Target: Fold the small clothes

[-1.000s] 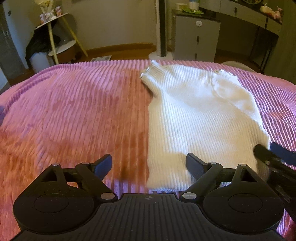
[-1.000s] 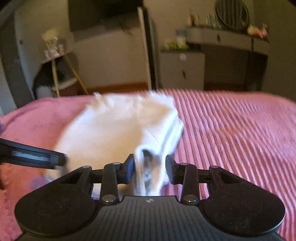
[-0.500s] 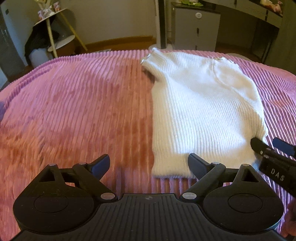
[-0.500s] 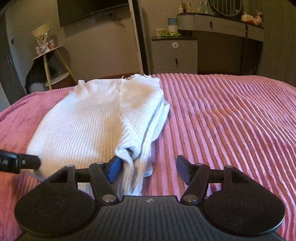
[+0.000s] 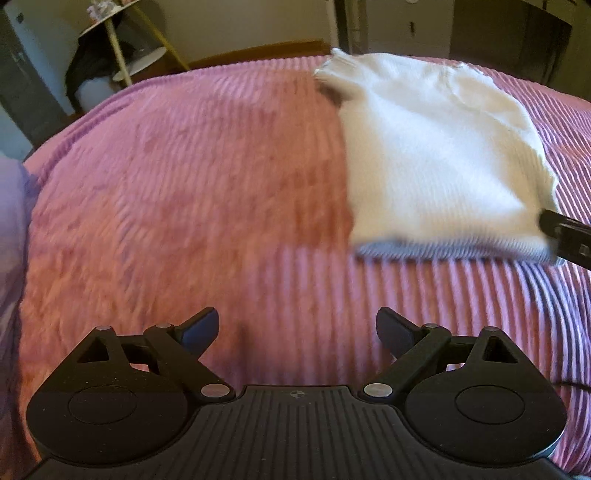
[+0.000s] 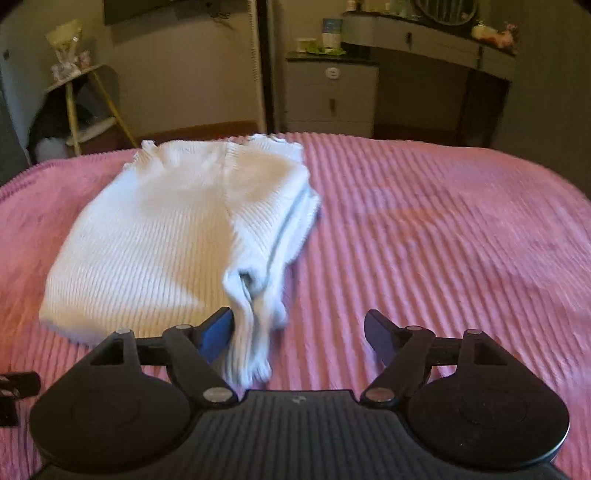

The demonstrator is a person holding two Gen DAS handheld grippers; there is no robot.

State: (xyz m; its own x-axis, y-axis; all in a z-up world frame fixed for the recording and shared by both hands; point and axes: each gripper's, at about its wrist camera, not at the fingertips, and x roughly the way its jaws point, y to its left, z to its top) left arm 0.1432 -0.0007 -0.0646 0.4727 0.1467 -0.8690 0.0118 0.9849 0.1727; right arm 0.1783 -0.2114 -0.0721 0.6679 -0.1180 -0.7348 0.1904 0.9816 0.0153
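Note:
A white ribbed knit sweater point(image 6: 159, 236) lies folded lengthwise on the pink bedspread point(image 6: 443, 236), its sleeve laid down the right side. My right gripper point(image 6: 299, 332) hovers at the sweater's near right corner, jaws opening. The sleeve's end lies between the fingers against the left pad, and nothing presses it from the right. In the left wrist view the sweater point(image 5: 436, 155) sits up and to the right. My left gripper point(image 5: 297, 328) stands open over bare bedspread point(image 5: 184, 184), well short of the sweater. The right gripper's finger point(image 5: 565, 236) shows at the sweater's near right corner.
Beyond the bed's far edge stand a small tripod side table point(image 6: 79, 107), a grey cabinet point(image 6: 330, 96) and a dressing table with a round mirror point(image 6: 443, 33). A tall dark pole point(image 6: 260, 62) rises behind the bed.
My right gripper has spread its jaws and let go of the sleeve fold, which now lies slack on the bed. My left gripper has drawn back, so the sweater sits farther away.

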